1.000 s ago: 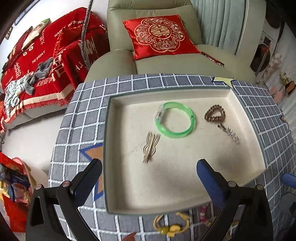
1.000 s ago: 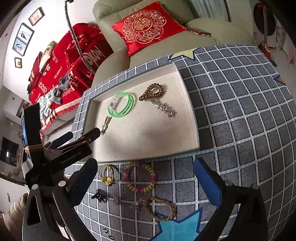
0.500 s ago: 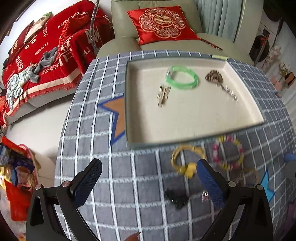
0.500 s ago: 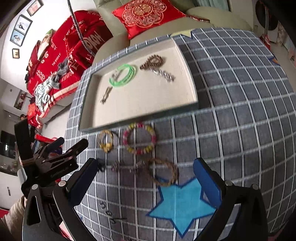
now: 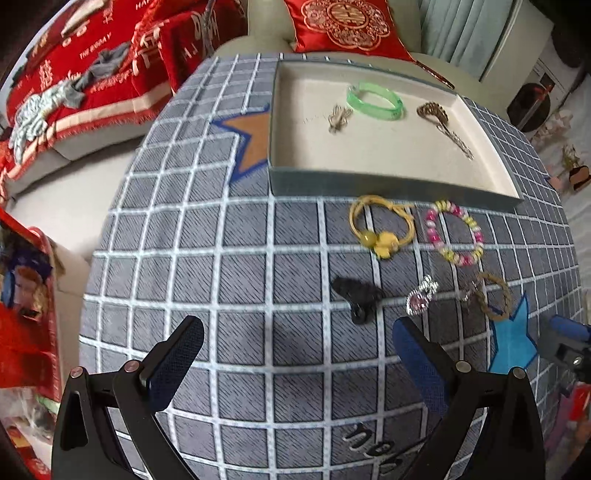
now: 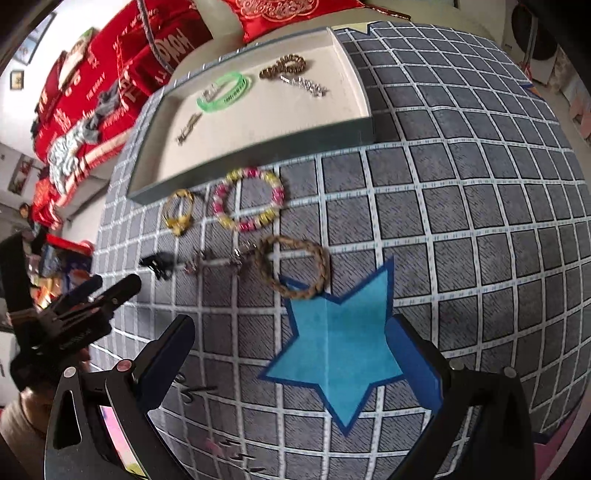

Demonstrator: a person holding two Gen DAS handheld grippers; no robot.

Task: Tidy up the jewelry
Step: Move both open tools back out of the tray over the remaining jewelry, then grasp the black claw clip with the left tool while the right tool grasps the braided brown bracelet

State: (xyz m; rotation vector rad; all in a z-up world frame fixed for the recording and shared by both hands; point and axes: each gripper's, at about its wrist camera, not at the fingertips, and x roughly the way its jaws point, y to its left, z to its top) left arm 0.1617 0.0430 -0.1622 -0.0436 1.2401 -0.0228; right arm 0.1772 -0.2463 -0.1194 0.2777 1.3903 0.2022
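Note:
A shallow beige tray [image 5: 391,181] [image 6: 258,147] sits on the grey checked tablecloth. It holds a green bangle [image 5: 375,100] [image 6: 225,92], a gold hair clip [image 5: 338,118], a brown coil tie [image 5: 432,110] and a silver chain. In front of it lie a yellow hair tie [image 5: 380,229] [image 6: 179,214], a pink-yellow bead bracelet [image 5: 456,232] [image 6: 247,205], a black claw clip [image 5: 358,295] [image 6: 159,264], a pink gem clip [image 5: 421,295] and a braided brown bracelet [image 5: 493,295] [image 6: 293,267]. My left gripper [image 5: 295,354] is open, just short of the black clip. My right gripper [image 6: 291,354] is open over a blue star.
A grey sofa with a red cushion [image 5: 347,26] stands behind the table. A red blanket [image 5: 85,70] lies to the left. The table edge drops off at the left and near side. The left gripper shows in the right wrist view [image 6: 74,314].
Both grippers have pulled back from the tray toward the near side of the table. The loose jewelry in front of the tray has come into view. Both stay open and empty.

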